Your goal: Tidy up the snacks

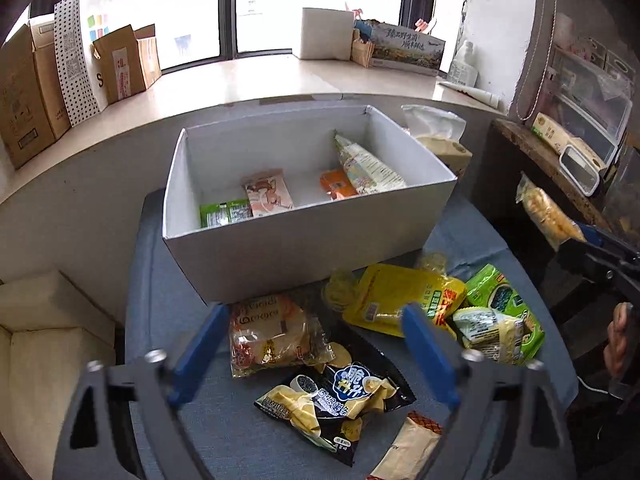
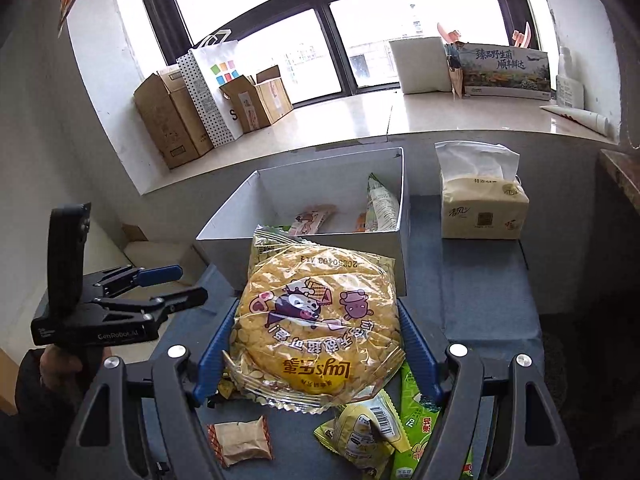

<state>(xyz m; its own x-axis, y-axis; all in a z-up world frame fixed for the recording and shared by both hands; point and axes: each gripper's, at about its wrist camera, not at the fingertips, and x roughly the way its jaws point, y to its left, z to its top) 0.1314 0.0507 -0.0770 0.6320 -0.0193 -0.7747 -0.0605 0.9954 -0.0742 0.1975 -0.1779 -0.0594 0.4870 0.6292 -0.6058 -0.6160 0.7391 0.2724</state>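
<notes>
Crinkly plastic slips: your right gripper (image 2: 316,340) clamps the round cracker pack (image 2: 316,320) by its edges, short of the white box (image 2: 296,248); your left gripper (image 1: 312,348) gapes empty.

The open white cardboard box (image 1: 304,224) stands far on the grey cloth-covered table (image 1: 240,420); loose snack packets lie near it, a soft tissue pack (image 2: 482,210) to its right.

The right claw (image 2: 318,330) grips a round yellow cracker pack (image 2: 316,320) before the white box (image 2: 304,236).
</notes>
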